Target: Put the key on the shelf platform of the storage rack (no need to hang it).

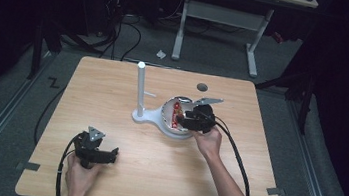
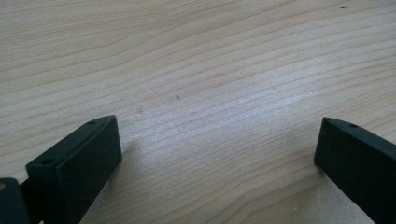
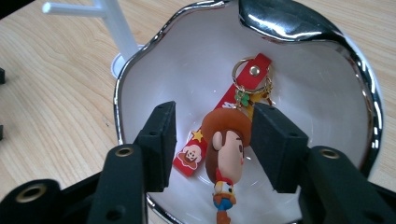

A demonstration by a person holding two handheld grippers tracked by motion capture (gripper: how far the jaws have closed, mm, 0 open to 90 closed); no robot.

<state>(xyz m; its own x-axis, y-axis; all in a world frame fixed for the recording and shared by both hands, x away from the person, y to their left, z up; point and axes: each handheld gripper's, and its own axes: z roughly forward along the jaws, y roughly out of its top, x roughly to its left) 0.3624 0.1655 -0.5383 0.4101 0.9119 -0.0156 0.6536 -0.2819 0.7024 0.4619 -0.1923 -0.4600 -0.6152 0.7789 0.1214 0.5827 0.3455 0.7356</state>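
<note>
On the left, the left gripper (image 1: 97,152) rests low over the bare wooden bench (image 1: 113,85), its jaws spread wide with nothing between them. Further right, the right gripper (image 3: 212,140) reaches into the white bowl (image 3: 299,93), jaws apart around a cowboy keychain (image 3: 227,144), not yet squeezing it.

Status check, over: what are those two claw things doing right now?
Left gripper open, over bare table. Right gripper open, straddling cowboy keychain in white bowl. Nothing in the way.

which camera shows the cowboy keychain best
The right gripper view: the cowboy keychain lies in the white bowl, between the open right gripper. The high view gives a red speck.
</note>
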